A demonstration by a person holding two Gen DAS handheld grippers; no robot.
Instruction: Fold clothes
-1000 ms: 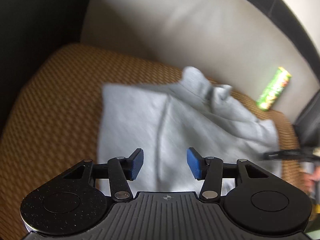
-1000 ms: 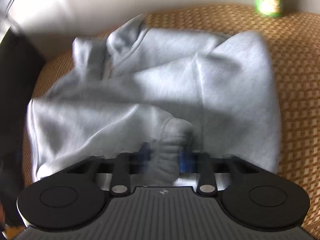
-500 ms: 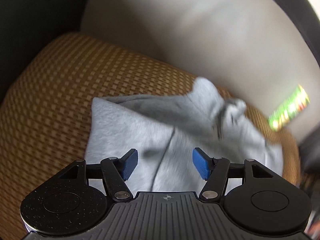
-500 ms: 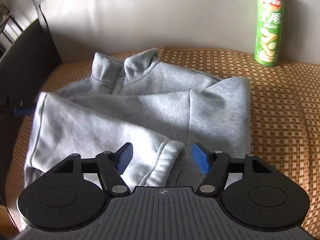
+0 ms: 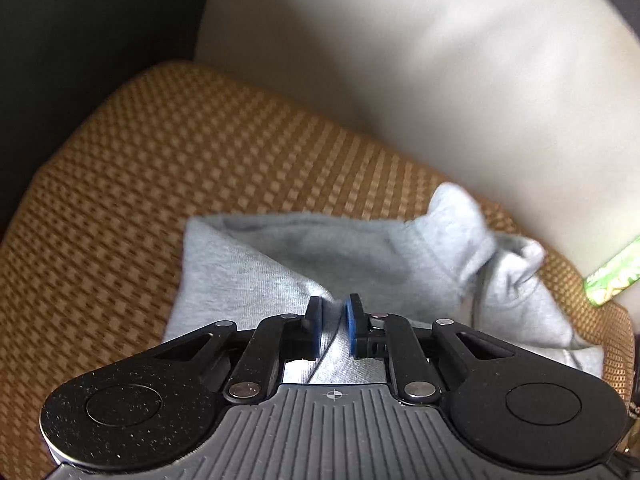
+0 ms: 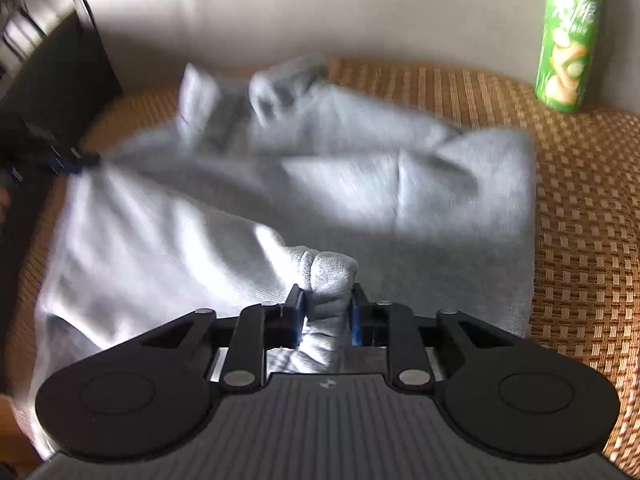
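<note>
A light grey sweatshirt (image 6: 280,184) lies spread on an orange woven seat cushion (image 6: 580,220), its collar (image 6: 256,96) toward the backrest. My right gripper (image 6: 326,312) is shut on the ribbed cuff (image 6: 328,276) of a sleeve near the garment's front edge. In the left wrist view the same sweatshirt (image 5: 280,264) shows with its collar (image 5: 456,220) at the right, and my left gripper (image 5: 333,328) is shut on a pinch of its fabric near a seam. The left gripper (image 6: 68,164) also appears at the sweatshirt's left edge in the right wrist view.
A green can of crisps (image 6: 568,36) stands upright at the back right of the cushion, against the pale backrest (image 6: 320,8); its edge (image 5: 612,276) shows in the left wrist view. A dark armrest (image 5: 80,40) rises at the left. Bare cushion (image 5: 160,168) lies left of the garment.
Both grippers were open half a second ago and have closed, the left on the sweatshirt's fabric, the right on the sleeve cuff. The left gripper has moved in closer to the garment.
</note>
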